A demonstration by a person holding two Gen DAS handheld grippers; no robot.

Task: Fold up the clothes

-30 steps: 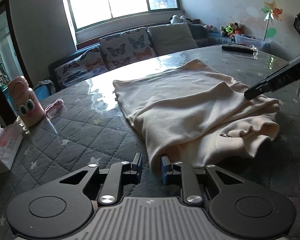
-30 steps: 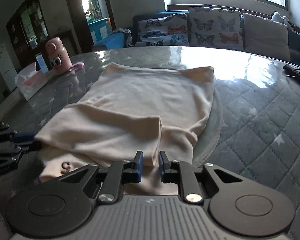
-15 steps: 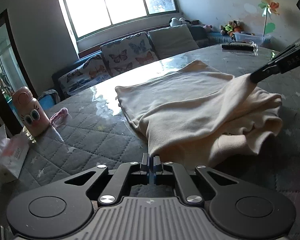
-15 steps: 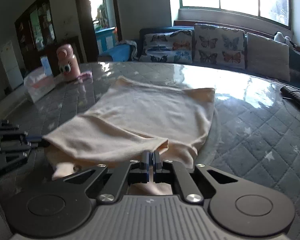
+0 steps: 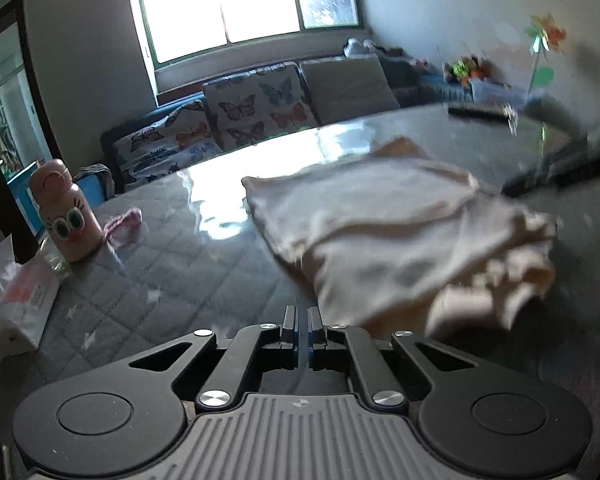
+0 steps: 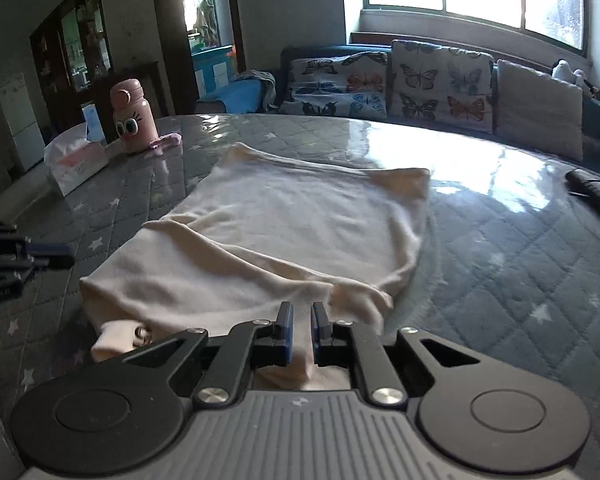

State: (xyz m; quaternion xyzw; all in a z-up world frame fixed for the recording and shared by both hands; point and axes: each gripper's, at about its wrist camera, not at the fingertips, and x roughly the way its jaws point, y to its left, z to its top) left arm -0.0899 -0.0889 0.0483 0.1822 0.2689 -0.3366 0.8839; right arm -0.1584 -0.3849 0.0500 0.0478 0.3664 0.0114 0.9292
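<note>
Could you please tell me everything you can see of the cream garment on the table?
The cream garment is a soft, knit-looking cloth lying mostly flat on the quilted grey table. Its far edge is straight with two corners. The near part is folded over itself and rumpled, and a small metal fastener shows at the near left corner. The right gripper has the near edge between its pads; its jaws have just opened slightly.

Sunlight is pouring through the wide window point(image 5: 244, 4) and glaring off the glossy quilted grey table cover point(image 6: 500, 248). Butterfly-print cushions point(image 6: 440, 84) are lining the blue sofa point(image 5: 140, 136) beneath the sill, a plain cushion point(image 6: 540, 108) sitting beside them. A dark doorway point(image 6: 208, 20) is standing open, a white wall point(image 5: 440, 8) catching the light.
</note>
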